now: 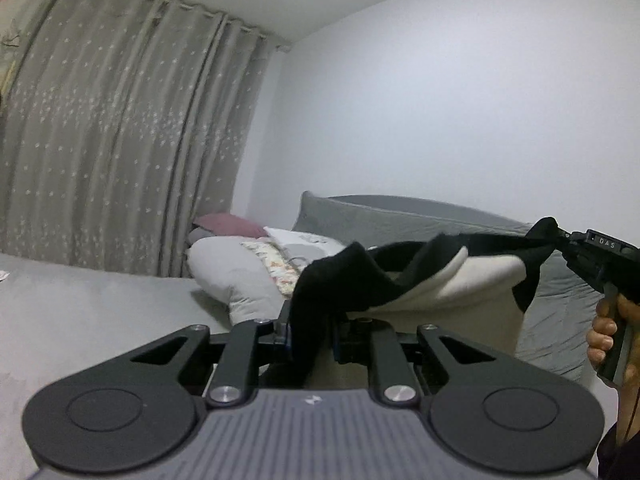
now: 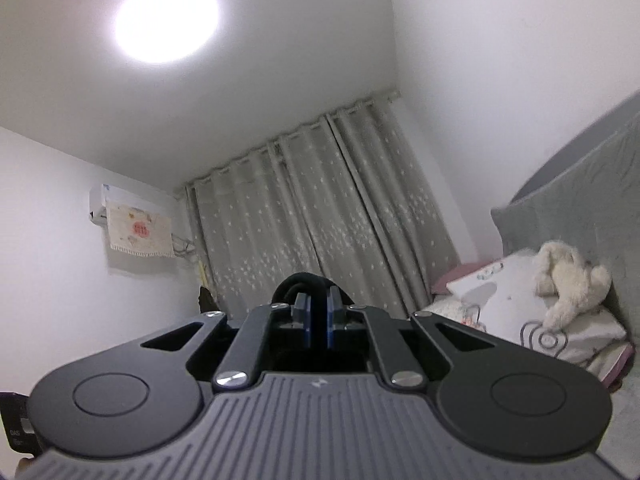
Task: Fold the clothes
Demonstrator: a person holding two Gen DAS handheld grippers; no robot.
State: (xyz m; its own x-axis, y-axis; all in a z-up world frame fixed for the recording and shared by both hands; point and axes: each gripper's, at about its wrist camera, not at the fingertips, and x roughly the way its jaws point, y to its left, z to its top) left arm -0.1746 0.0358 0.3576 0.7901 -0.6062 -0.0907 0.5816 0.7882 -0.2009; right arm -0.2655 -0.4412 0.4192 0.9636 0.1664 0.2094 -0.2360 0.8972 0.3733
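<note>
A black and cream garment (image 1: 440,280) hangs stretched in the air between both grippers above the bed. My left gripper (image 1: 310,332) is shut on its black left end, and the fabric bunches up over the fingers. At the right of the left wrist view, my right gripper (image 1: 558,238) pinches the garment's other black corner. In the right wrist view, the right gripper (image 2: 319,320) has its blue pads close together, and a fold of black cloth (image 2: 304,282) loops out above them. The garment's lower part is hidden behind the gripper bodies.
A grey bed (image 1: 80,312) lies below, with pillows (image 1: 236,276) against a grey headboard (image 1: 400,216). A white plush toy (image 2: 568,280) sits on a pillow. Grey curtains (image 1: 120,140) cover the far wall. A person's hand (image 1: 604,340) holds the right gripper's handle.
</note>
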